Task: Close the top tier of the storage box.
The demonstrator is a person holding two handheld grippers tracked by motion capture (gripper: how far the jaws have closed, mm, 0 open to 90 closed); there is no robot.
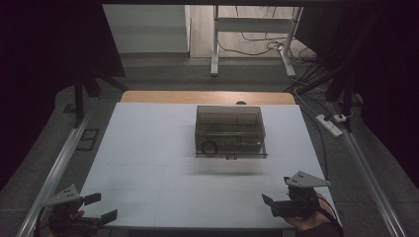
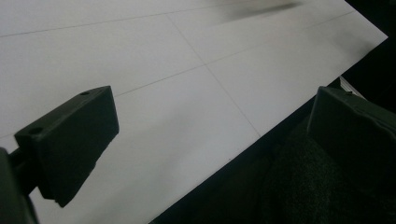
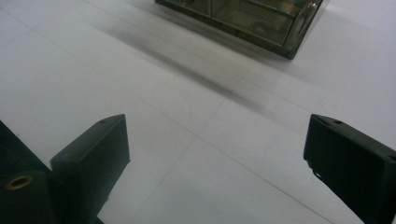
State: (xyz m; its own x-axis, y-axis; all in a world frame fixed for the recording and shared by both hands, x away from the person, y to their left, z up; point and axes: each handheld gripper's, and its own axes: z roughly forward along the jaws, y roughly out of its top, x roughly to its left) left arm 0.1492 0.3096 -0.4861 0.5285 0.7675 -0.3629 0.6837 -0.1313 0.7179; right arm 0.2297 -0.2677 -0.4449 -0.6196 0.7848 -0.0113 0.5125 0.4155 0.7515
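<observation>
Sitting well ahead of both claws, the smoky transparent box (image 1: 230,132) rested mid-table with a dark ring (image 1: 209,147) visible inside its near wall. The right gripper (image 1: 269,205) faced it, jaws spread wide and empty, seemingly lined up for an approach. The left gripper (image 1: 101,207) waited farther off at the near edge of the white table (image 1: 148,168), likewise parted, holding nothing

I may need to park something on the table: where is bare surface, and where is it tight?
The white tabletop is bare left of the clear box, right of it in a narrower strip, and widest between the box and the left gripper and right gripper. Only the strip behind the box is tight.
</observation>
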